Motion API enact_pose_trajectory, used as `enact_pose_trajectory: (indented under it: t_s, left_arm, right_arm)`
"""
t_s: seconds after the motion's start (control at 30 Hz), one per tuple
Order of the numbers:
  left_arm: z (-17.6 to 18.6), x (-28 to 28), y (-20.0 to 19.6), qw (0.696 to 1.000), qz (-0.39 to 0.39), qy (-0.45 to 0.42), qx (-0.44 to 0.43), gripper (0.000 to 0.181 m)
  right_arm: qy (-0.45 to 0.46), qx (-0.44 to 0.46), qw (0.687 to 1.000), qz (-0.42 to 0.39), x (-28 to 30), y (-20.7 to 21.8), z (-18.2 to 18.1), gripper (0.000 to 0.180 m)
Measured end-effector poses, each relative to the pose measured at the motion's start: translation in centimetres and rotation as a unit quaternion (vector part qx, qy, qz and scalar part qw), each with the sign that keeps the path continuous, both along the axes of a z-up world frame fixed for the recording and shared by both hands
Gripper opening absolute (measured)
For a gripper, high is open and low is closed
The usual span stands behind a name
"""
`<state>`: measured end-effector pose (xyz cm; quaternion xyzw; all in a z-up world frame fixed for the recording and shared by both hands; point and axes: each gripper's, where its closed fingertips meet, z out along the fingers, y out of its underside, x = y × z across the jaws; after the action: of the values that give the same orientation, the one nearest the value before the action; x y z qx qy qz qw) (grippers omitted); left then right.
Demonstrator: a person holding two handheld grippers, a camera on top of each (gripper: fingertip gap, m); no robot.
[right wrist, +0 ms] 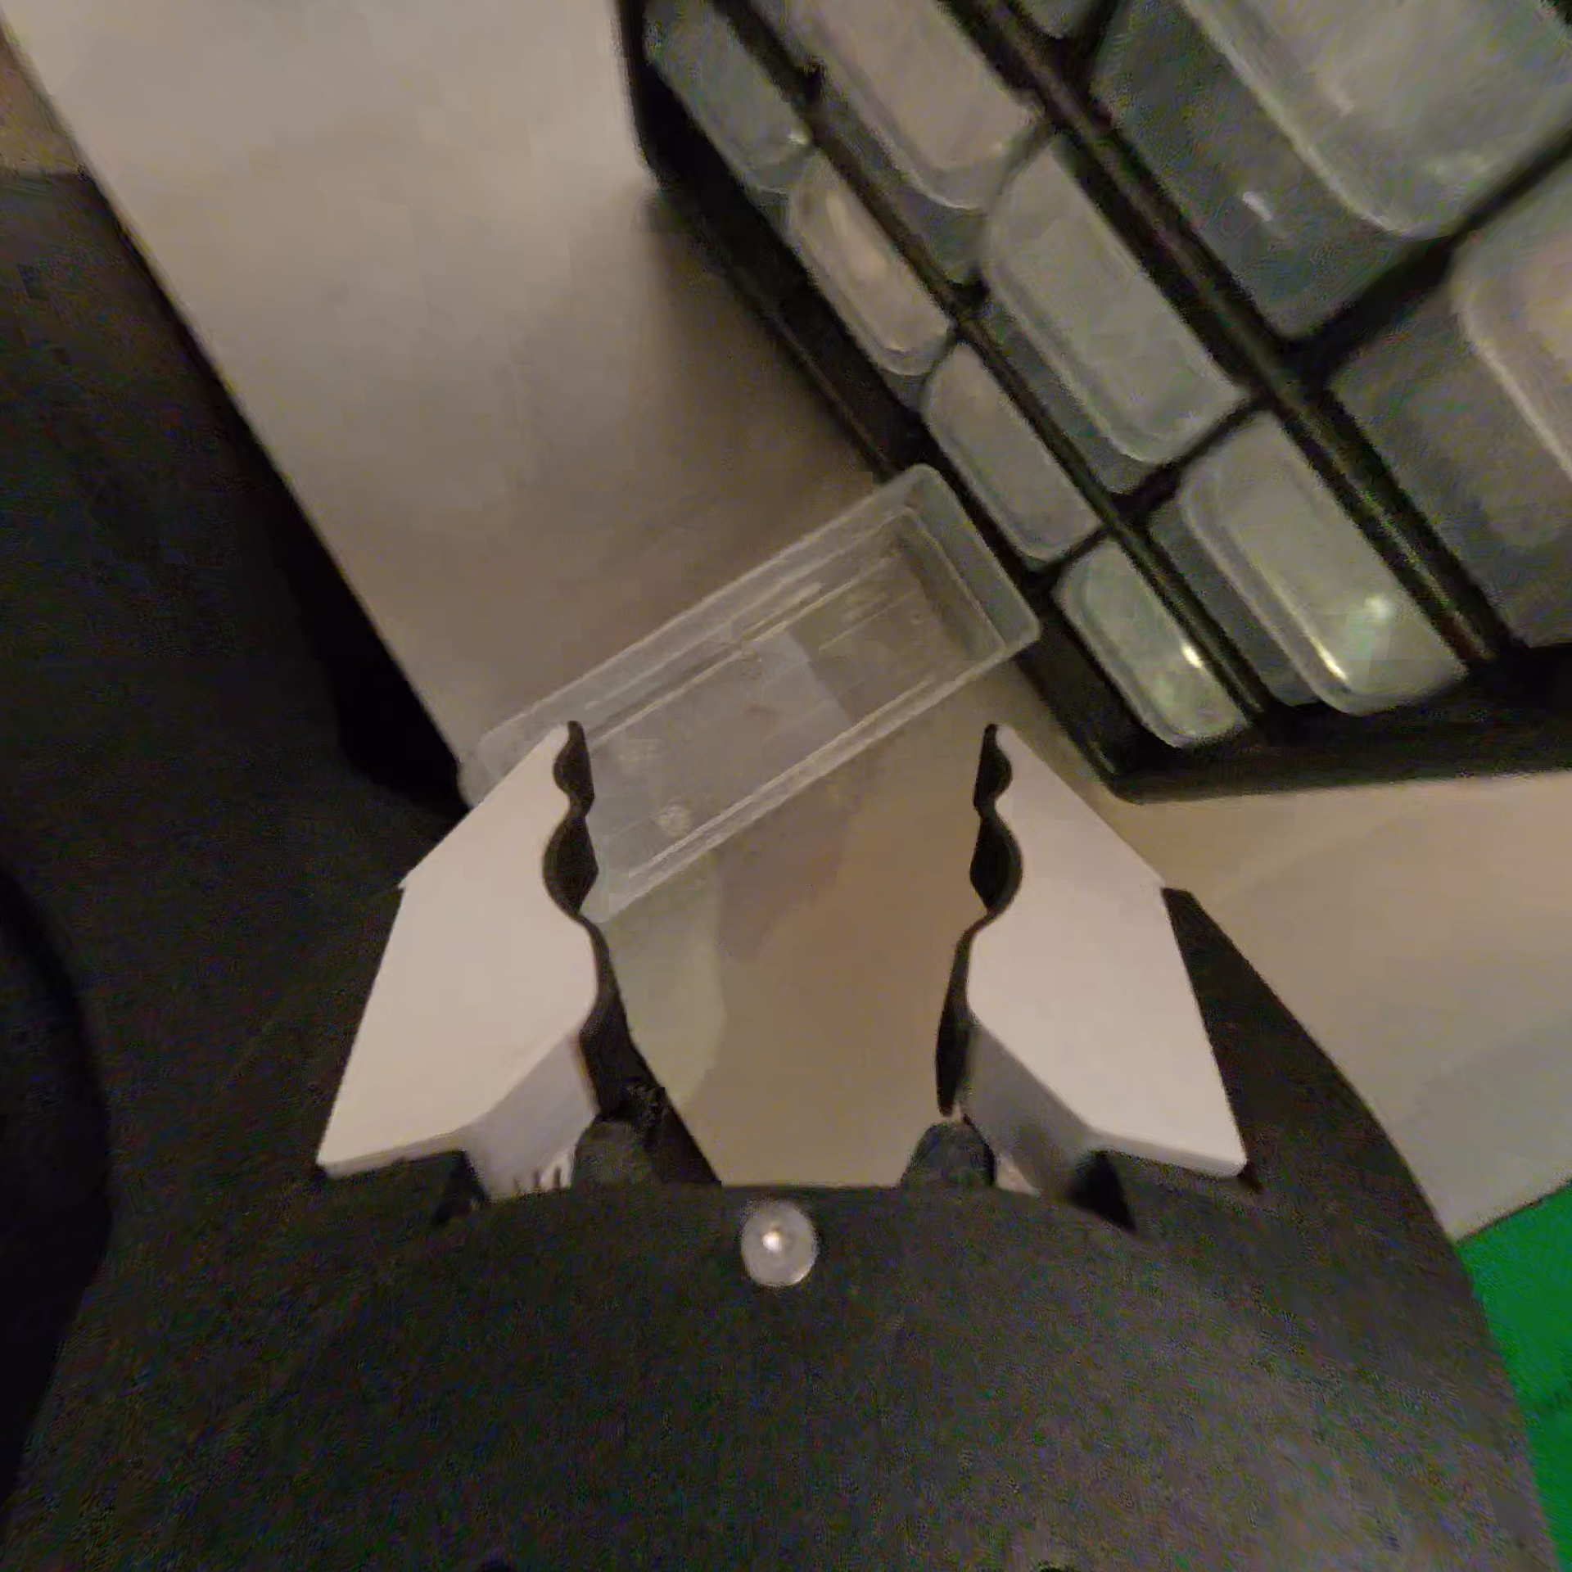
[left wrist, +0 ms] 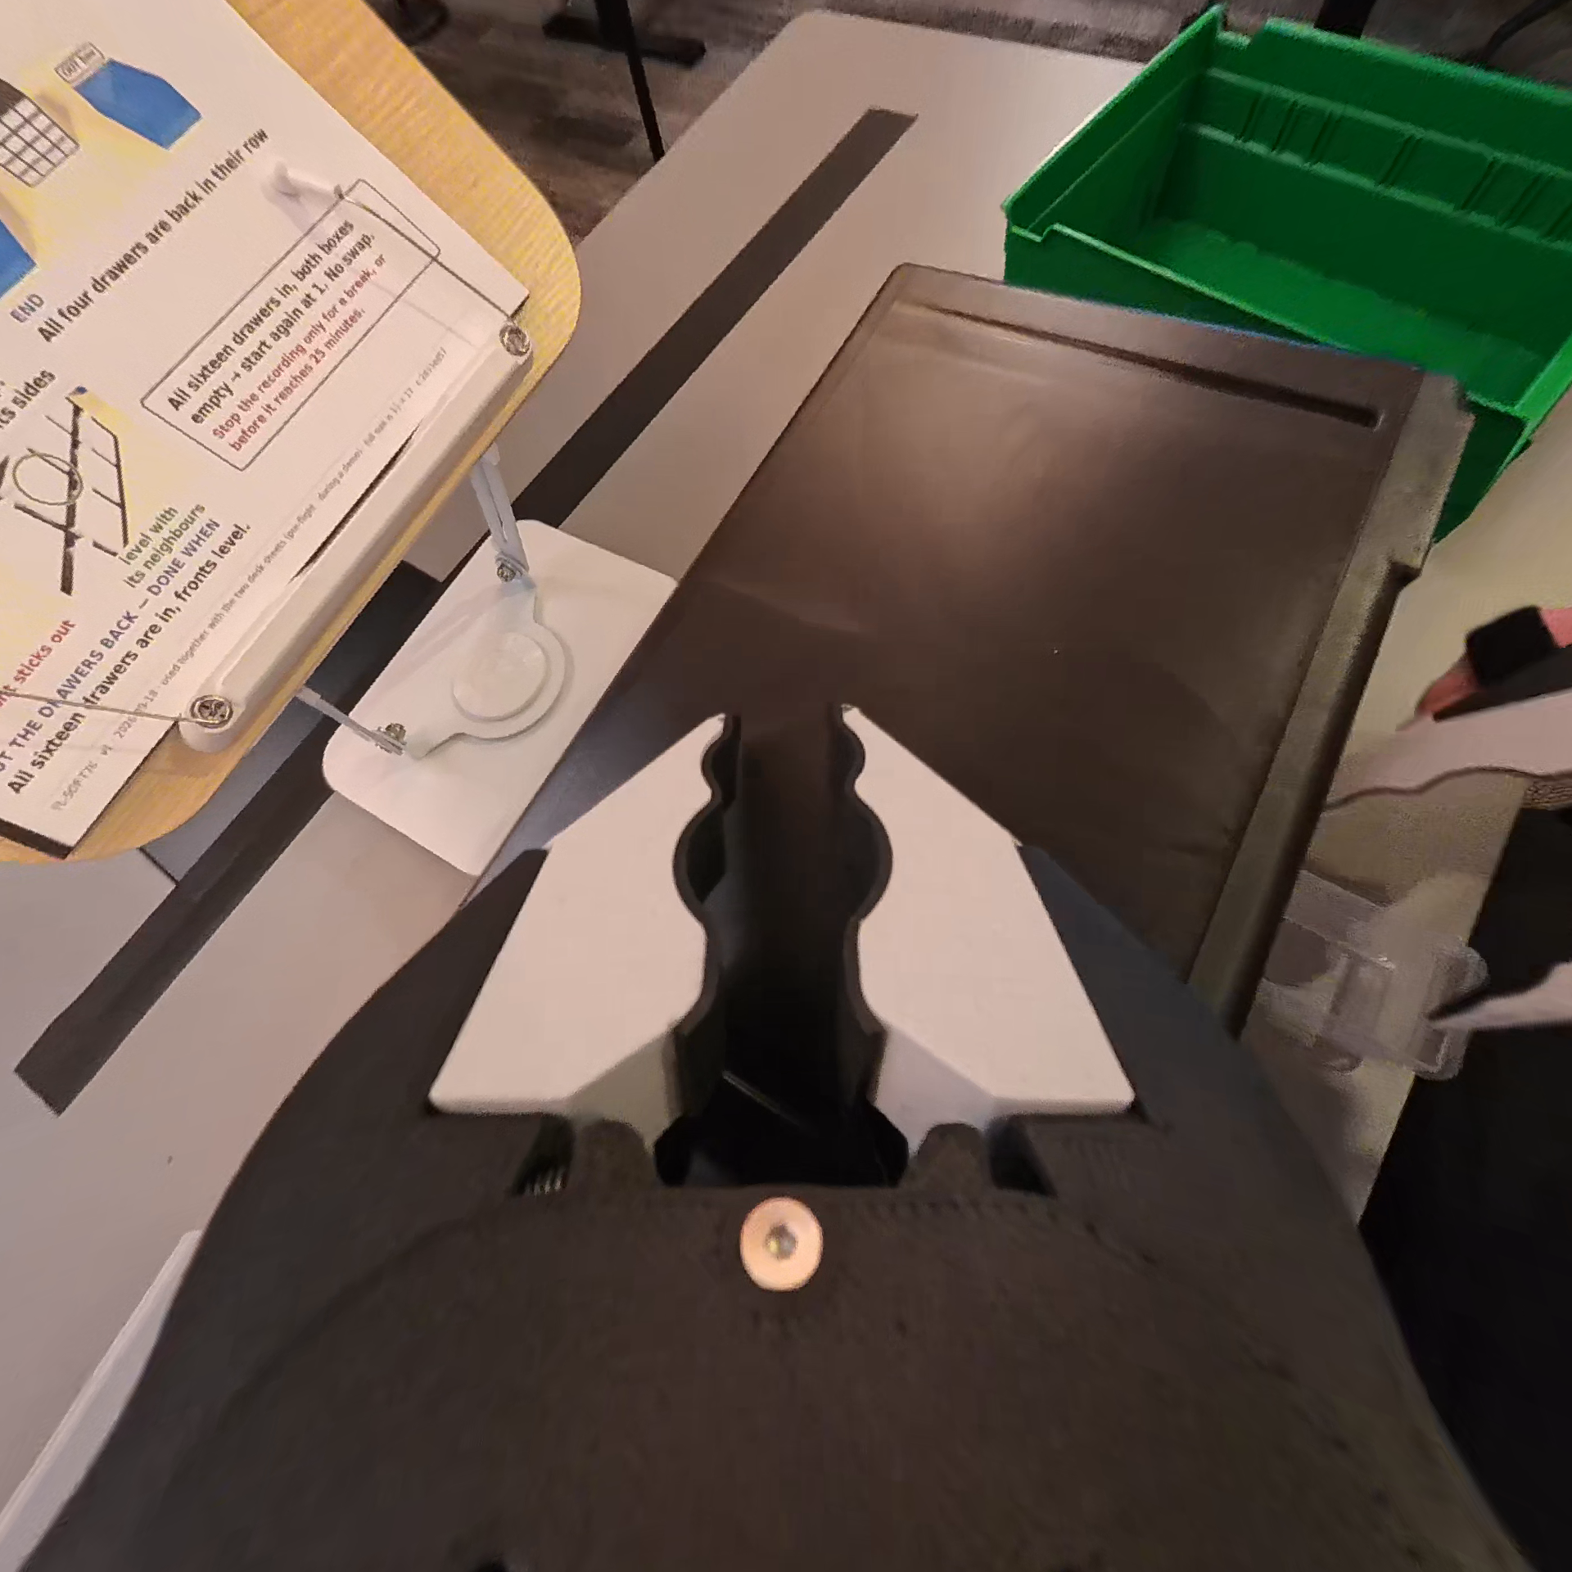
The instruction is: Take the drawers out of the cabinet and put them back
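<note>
The black cabinet stands on the table, and I see its top from above in the left wrist view. My left gripper sits at its near edge with the jaws almost together on a dark edge of it. In the right wrist view the cabinet front shows rows of clear drawers pushed in. One clear drawer lies empty on the table in front of it. My right gripper is open wide, with the drawer's near end beside its left finger. The right gripper also shows at the right of the left wrist view.
A green plastic bin stands behind the cabinet. A printed instruction sheet on a wooden board leans on a white stand to the left. A black strip runs across the pale table.
</note>
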<state>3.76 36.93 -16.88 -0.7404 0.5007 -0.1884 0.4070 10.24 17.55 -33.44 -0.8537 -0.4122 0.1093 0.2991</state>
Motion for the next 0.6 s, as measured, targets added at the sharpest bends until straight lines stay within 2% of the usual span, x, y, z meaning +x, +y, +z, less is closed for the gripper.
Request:
enact_pose_trajectory:
  t_s: [0.13,0.23,0.33,0.4,0.5,0.6]
  left_arm:
    - [0.1,0.0,0.0,1.0,-0.002,-0.006,0.005,0.019]
    - [0.3,0.0,0.1,1.0,0.002,-0.019,0.005,0.02]
    - [0.5,0.0,0.3,0.999,0.008,-0.022,0.025,0.018]
    - [0.4,0.1,0.2,0.999,0.008,-0.015,0.033,0.014]
    - [0.3,0.2,0.0,0.999,0.006,-0.004,0.035,0.01]
    - [0.4,0.2,0.2,0.999,0.005,-0.01,0.039,0.008]
  right_arm:
    - [0.007,0.001,0.999,-0.036,3.1,1.3,0.5,0.079]
    - [-0.004,0.015,0.998,-0.064,5.4,2.0,1.0,0.064]
    - [-0.006,0.072,0.988,-0.135,7.6,4.9,2.1,0.065]
    - [0.009,0.077,0.985,-0.154,7.7,6.4,1.9,0.059]
    - [0.017,0.087,0.982,-0.166,7.5,8.3,1.6,0.035]
    - [0.006,0.102,0.977,-0.188,8.0,9.9,1.5,0.034]
